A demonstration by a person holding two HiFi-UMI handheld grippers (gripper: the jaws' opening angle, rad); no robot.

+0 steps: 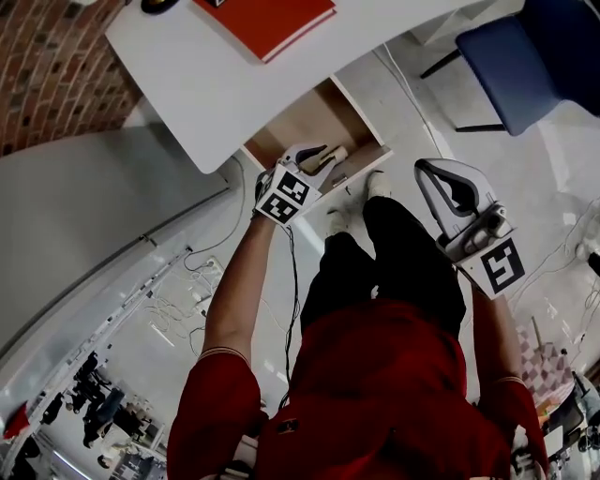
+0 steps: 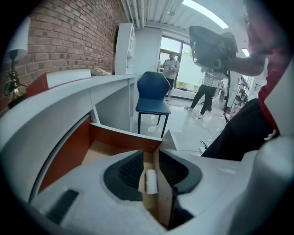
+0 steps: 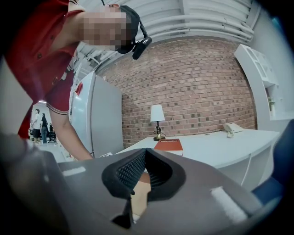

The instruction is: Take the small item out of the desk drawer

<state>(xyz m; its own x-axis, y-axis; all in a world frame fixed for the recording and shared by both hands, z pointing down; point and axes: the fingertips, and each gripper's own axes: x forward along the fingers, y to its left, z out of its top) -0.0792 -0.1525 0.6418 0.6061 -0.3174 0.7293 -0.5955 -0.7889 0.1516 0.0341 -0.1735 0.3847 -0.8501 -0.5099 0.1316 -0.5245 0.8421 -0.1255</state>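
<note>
The desk drawer [image 1: 302, 120] stands pulled out, its wooden floor bare; its brown wall [image 2: 120, 137] shows in the left gripper view. A small white cylinder [image 2: 150, 181] lies on the drawer floor. My left gripper [image 1: 324, 157] tilts down into the drawer, open, and the cylinder sits in the gap of the left gripper [image 2: 150, 160] with the dark pads apart from it. My right gripper [image 1: 425, 170] hangs level to the right of the drawer, over the person's legs. In its own view the right gripper [image 3: 146, 152] has its tips together and holds nothing.
The white desk [image 1: 211, 89] carries a red book [image 1: 267, 21], a lamp [image 3: 157, 115] and a phone [image 3: 232, 127]. A blue chair [image 1: 530, 56] stands at the right. Cables [image 1: 202, 267] lie on the floor at the left. People stand far off by the doorway [image 2: 171, 69].
</note>
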